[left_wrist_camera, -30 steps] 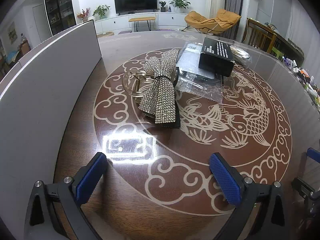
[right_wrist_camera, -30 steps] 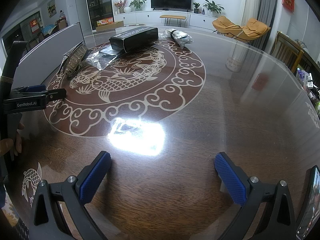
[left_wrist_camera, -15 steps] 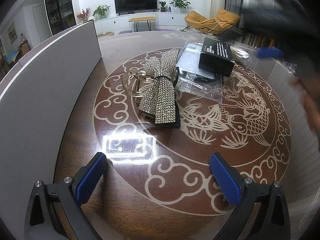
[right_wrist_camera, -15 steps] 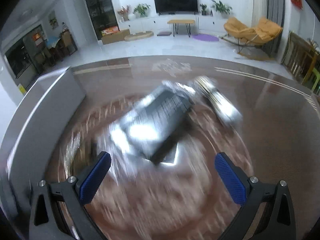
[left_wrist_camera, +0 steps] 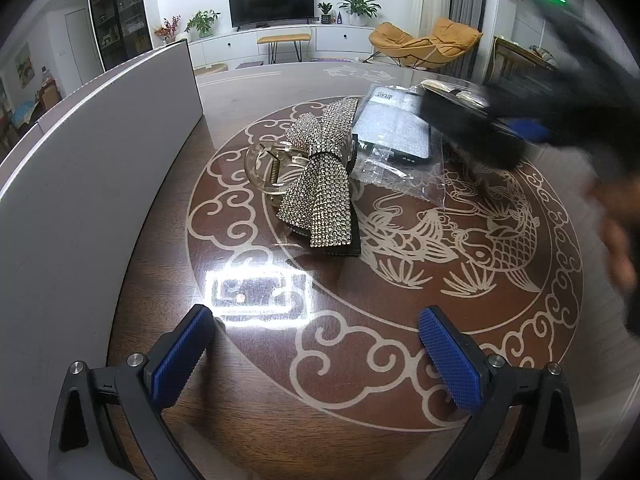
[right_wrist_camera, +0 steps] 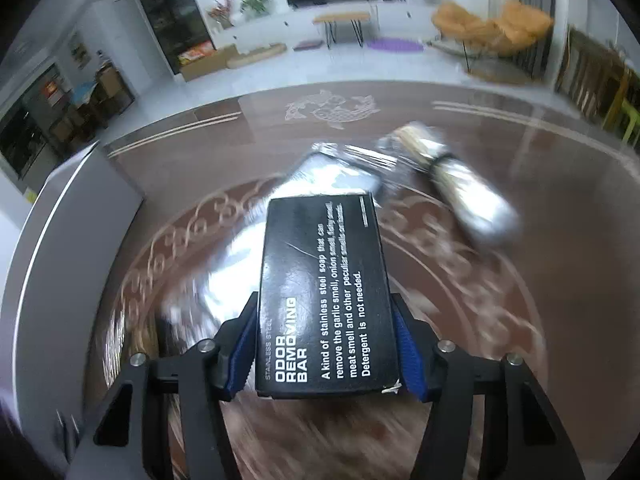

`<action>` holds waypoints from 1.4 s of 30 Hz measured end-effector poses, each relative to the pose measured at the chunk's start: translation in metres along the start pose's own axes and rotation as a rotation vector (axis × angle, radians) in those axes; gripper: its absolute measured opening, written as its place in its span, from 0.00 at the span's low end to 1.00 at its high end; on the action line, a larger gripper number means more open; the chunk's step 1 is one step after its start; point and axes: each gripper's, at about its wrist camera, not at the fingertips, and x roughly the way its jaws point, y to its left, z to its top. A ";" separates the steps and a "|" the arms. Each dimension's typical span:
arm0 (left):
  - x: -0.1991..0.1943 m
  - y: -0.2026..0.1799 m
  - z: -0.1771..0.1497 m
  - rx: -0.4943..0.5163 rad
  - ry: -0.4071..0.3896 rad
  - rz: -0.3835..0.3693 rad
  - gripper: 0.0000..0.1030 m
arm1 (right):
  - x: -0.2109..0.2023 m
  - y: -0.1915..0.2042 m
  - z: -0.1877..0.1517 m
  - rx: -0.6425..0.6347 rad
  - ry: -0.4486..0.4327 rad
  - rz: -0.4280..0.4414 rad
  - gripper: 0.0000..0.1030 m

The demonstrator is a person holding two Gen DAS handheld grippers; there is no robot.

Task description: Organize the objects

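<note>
On a glossy brown table (left_wrist_camera: 248,392) with pale koi and cloud inlay, living room behind, the right gripper (right_wrist_camera: 326,354) has its jaws closing on the black soap-bar box (right_wrist_camera: 324,292). Left gripper (left_wrist_camera: 316,360) jaws gape, empty, short of the rhinestone bow (left_wrist_camera: 320,184).

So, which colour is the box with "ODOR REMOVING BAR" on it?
The box is black with white lettering, clearest in the right wrist view.

right hand-held gripper (right_wrist_camera: 326,354) reached table centre, jaws closing w/ black box (right_wrist_camera: 324,292) between
</note>
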 end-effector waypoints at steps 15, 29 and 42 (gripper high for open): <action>0.000 0.000 0.000 0.000 0.000 0.000 1.00 | -0.088 -0.062 -0.179 0.074 -0.097 -0.153 0.90; 0.000 0.000 0.000 0.000 0.001 -0.001 1.00 | -0.075 -0.052 -0.177 0.013 -0.054 -0.175 1.00; 0.000 0.001 0.000 0.000 0.001 -0.001 1.00 | -0.075 -0.052 -0.177 0.013 -0.054 -0.175 1.00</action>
